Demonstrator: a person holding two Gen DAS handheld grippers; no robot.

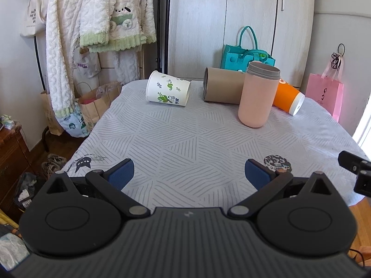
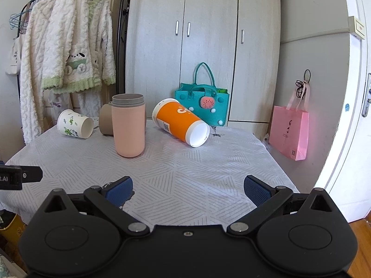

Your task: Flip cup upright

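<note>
Several cups sit at the far side of the cloth-covered table (image 1: 185,143). A pink cup (image 1: 257,95) (image 2: 128,125) stands upright. A white paper cup with green leaves (image 1: 168,88) (image 2: 75,124) lies on its side at the far left. A brown cup (image 1: 222,85) (image 2: 105,121) lies on its side behind the pink one. An orange cup (image 1: 288,98) (image 2: 180,122) lies on its side at the right. My left gripper (image 1: 189,175) and right gripper (image 2: 187,190) are both open and empty, near the table's front edge.
A teal bag (image 2: 201,103) stands behind the cups against the wardrobe (image 2: 208,34). A pink bag (image 2: 291,134) hangs at the right wall. Fleece robes (image 1: 92,23) hang on a rack at the left, with paper bags (image 1: 97,106) below. The right gripper's edge (image 1: 354,171) shows at the right.
</note>
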